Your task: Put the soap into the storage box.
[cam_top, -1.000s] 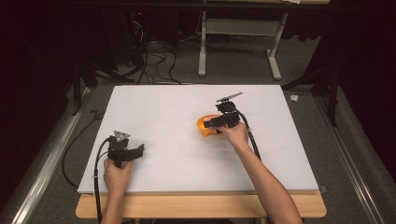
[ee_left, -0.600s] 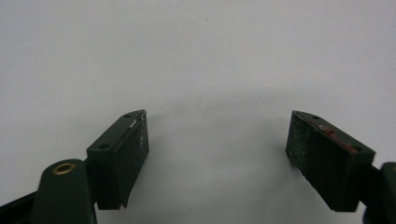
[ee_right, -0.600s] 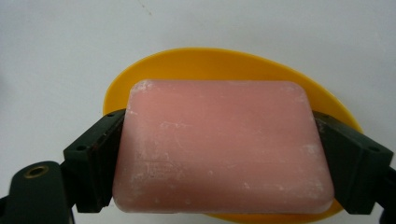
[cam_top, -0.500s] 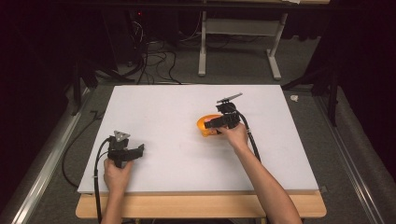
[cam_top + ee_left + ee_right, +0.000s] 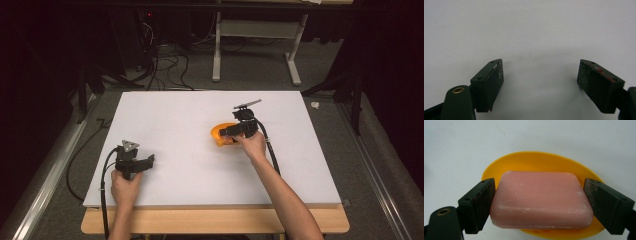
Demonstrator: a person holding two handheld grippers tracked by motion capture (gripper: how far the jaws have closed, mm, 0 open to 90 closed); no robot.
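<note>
Here, right tongs (image 5: pixel 539 205) pinching, seemingly, pink soap bar (image 5: pixel 540 200) over orange dish (image 5: pixel 534 160), left tongs (image 5: pixel 540 82) spread.

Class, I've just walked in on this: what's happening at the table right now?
A person holds a two-jaw gripper in each hand at a white table. The right gripper has its jaws on both ends of a pink rectangular bar of soap sitting over a round orange plastic dish. The left gripper is open above bare table, near the front left corner.
</note>
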